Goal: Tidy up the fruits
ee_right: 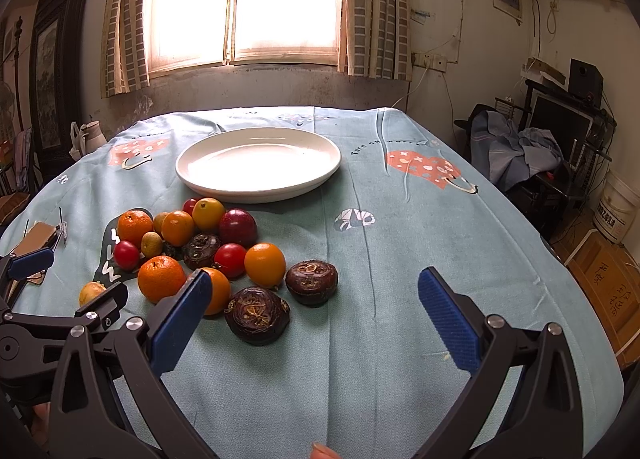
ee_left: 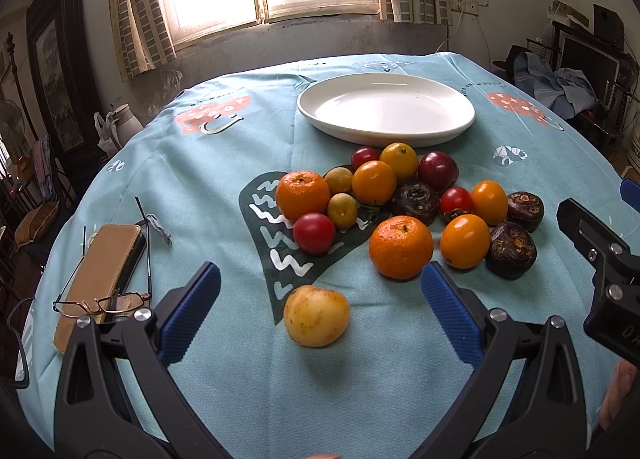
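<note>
- A round table draped in a light blue patterned tablecloth (ee_left: 224,391) fills both wrist views, with a bright curtained window behind it.
- A wide, shallow white ceramic plate (ee_left: 386,109) sits bare at the far side of the cloth, just beyond the fruit.
- The left gripper (ee_left: 320,301), black-framed with blue ribbed pads, hangs over the near edge with its jaws spread wide and nothing between them except the cloth and a yellow fruit below.
- The right gripper (ee_right: 314,305) hovers to the right of the pile, jaws likewise released and grasping nothing; its left pad overlaps a small orange in the right wrist view.
- A tan leather case (ee_left: 100,267) lies at the left edge of the table, with thin wire-framed spectacles (ee_left: 102,301) resting across its near end.
- A cluster of loose fruit (ee_left: 400,203) lies mid-table between plate and grippers: oranges, red tomatoes, small greenish-brown fruits and dark brown water chestnuts, many touching.
- Two large, dimpled tangerines (ee_left: 401,247) mark the pile's near and left sides.
- A single yellow, blemished round fruit (ee_left: 316,315) sits apart from the pile, nearest the left gripper.
</note>
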A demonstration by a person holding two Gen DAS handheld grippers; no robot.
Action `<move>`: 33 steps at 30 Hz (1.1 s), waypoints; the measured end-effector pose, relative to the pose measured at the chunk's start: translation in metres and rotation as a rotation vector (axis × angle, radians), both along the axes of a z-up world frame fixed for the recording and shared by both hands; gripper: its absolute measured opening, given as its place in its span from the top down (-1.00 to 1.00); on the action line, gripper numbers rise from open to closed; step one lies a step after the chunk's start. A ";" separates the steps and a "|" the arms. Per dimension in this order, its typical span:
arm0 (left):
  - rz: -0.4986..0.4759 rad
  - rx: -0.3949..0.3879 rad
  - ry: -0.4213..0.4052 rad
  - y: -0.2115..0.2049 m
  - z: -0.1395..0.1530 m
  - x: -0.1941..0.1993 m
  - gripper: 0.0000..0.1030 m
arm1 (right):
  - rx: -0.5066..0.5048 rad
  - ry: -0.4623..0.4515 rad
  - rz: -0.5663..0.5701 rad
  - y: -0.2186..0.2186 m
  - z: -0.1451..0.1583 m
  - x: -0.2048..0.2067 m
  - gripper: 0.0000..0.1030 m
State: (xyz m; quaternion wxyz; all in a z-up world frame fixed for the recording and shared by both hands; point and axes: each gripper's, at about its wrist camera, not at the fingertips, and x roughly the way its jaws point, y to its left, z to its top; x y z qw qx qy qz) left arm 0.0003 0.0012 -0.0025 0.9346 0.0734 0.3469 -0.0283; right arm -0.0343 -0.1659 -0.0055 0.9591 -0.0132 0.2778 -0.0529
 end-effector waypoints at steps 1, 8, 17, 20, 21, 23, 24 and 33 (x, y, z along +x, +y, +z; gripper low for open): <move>0.000 0.000 0.000 0.000 0.000 0.000 -0.96 | 0.000 0.000 0.000 0.000 0.000 0.000 -0.97; 0.001 -0.001 0.002 0.002 -0.005 -0.001 -0.96 | 0.001 0.001 0.000 0.000 0.000 0.000 -0.97; 0.001 -0.001 0.005 0.003 -0.007 -0.001 -0.96 | 0.003 0.002 0.000 -0.001 -0.002 0.001 -0.97; 0.000 0.000 0.006 0.003 -0.007 -0.001 -0.96 | 0.003 0.003 0.000 -0.001 -0.002 0.001 -0.97; 0.000 0.000 0.006 0.003 -0.007 -0.001 -0.96 | 0.003 0.003 0.000 -0.001 -0.002 0.001 -0.97; -0.001 0.000 0.008 0.003 -0.008 -0.001 -0.96 | 0.004 0.003 0.000 -0.001 -0.002 0.001 -0.97; -0.001 0.000 0.008 0.003 -0.010 -0.001 -0.96 | 0.004 0.003 0.000 -0.001 -0.001 0.001 -0.97; -0.002 0.003 0.017 0.003 -0.015 -0.003 -0.96 | 0.005 0.004 0.000 -0.001 -0.002 0.001 -0.97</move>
